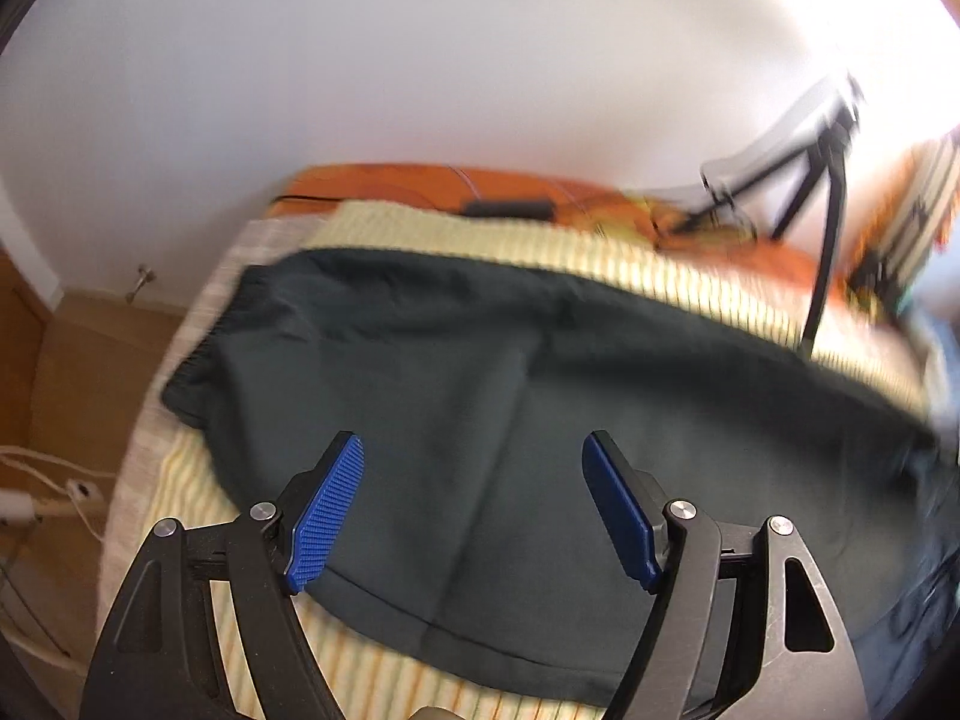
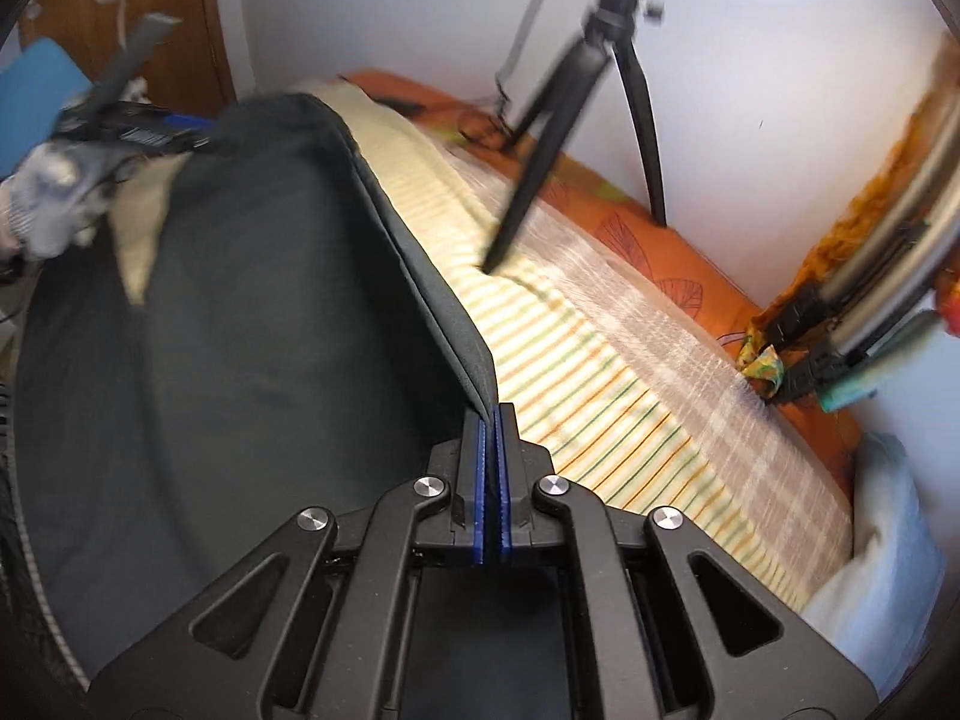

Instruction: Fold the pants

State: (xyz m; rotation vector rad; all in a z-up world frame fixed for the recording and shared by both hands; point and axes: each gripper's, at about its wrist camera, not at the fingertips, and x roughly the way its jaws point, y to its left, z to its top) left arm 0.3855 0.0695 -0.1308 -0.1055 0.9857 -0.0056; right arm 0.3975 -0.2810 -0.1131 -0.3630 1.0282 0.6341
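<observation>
The dark green pants (image 1: 540, 396) lie spread on a striped yellow sheet (image 1: 540, 246) on a bed. My left gripper (image 1: 474, 480) is open and hovers above the pants, touching nothing. My right gripper (image 2: 492, 420) is shut on the edge of the pants (image 2: 240, 312) and holds that edge lifted, so the cloth runs taut away from the pads (image 2: 480, 468). In the right wrist view the left gripper (image 2: 150, 126) shows blurred at the far upper left, by the far end of the pants.
A black tripod (image 2: 576, 84) stands on the bed near the wall; it also shows in the left wrist view (image 1: 822, 192). An orange bedcover (image 2: 654, 234) lines the wall side. A pale blue pillow (image 2: 882, 540) lies at right. A wooden floor (image 1: 72, 372) and cables are at left.
</observation>
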